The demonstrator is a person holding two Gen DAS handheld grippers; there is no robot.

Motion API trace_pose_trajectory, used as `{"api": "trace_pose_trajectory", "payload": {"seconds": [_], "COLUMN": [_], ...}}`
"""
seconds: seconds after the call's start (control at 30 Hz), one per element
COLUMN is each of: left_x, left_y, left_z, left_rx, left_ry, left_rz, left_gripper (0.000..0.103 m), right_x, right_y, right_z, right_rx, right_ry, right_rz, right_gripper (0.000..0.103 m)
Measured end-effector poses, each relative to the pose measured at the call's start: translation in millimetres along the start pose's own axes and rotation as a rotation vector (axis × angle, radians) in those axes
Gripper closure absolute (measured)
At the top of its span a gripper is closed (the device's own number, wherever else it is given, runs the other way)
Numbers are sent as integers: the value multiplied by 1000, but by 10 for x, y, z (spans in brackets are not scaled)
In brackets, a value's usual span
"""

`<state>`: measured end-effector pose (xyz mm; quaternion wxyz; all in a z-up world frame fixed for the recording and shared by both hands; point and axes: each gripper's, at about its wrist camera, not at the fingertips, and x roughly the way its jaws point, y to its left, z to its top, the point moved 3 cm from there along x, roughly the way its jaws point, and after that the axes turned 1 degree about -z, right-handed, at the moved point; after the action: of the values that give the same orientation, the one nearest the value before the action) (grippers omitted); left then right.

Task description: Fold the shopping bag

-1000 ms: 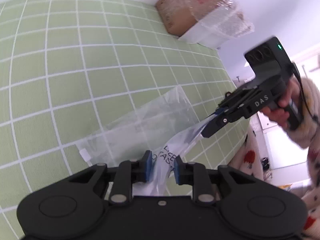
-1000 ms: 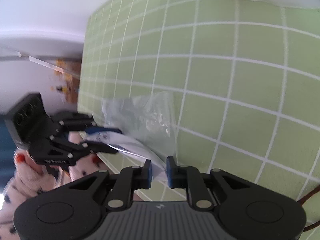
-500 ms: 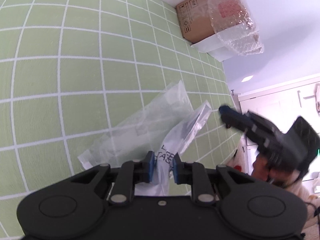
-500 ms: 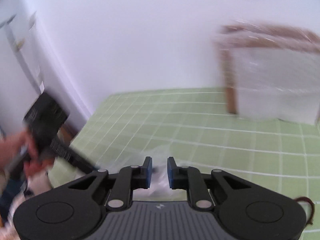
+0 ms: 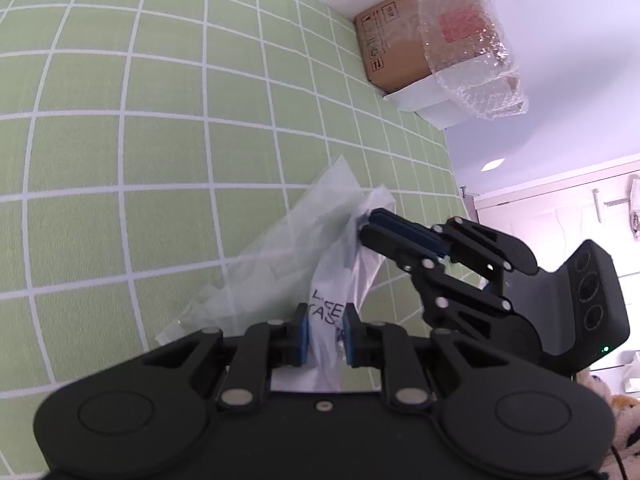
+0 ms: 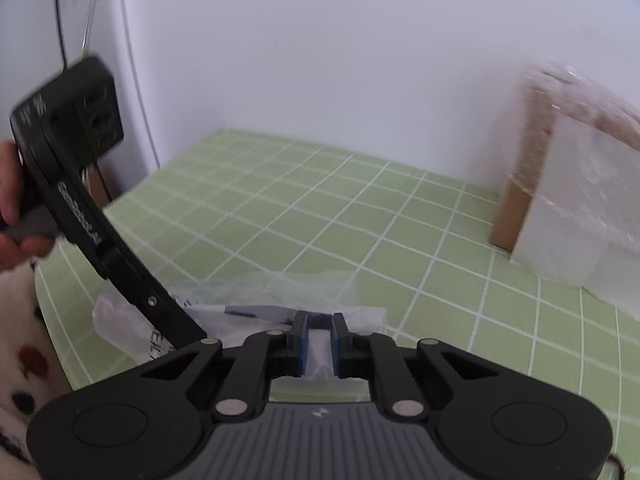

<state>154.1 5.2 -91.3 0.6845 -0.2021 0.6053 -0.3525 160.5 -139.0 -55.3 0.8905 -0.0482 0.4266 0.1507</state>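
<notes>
Both grippers are on the plastic: the left gripper has a bunched, printed stretch of the shopping bag between its blue pads, jaws narrow and pinching it, while the right gripper reaches in from the side with its fingertips at the far flap, jaws closing with film between them. From the right wrist view the same right gripper shows pale film sitting in the gap between its pads, so I'd call that a grasp taking hold. The shopping bag lies crumpled near the front edge of the green checked tablecloth, well apart from the cardboard box under bubble wrap at the back corner. My read is that this is the fold-over step, one end anchored and the other carried across. To do it well, keep the left pinch low and steady, lift the right end only enough to clear the cloth, bring it over flat so the edges line up, and let the thin plastic settle without trapping air or twisting
</notes>
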Motion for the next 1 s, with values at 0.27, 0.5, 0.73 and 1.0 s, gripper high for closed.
{"api": "trace_pose_trajectory", "payload": {"seconds": [0.27, 0.5, 0.73, 1.0], "left_x": [-36, -104, -301, -366], "left_y": [-67, -52, -58, 39], "left_z": [-147, -362, -413, -429], "left_rx": [34, -17, -22, -83], "left_ry": [-79, -103, -130, -173], "left_rz": [29, 36, 93, 92], "left_gripper": [81, 77, 65, 63], "right_x": [87, 65, 20, -9], "right_y": [80, 147, 280, 219], "right_z": [124, 103, 28, -3], "right_rx": [-150, -57, 2, 130], "right_ry": [129, 170, 155, 149], "right_rz": [50, 36, -77, -118], "right_gripper": [90, 93, 96, 97]}}
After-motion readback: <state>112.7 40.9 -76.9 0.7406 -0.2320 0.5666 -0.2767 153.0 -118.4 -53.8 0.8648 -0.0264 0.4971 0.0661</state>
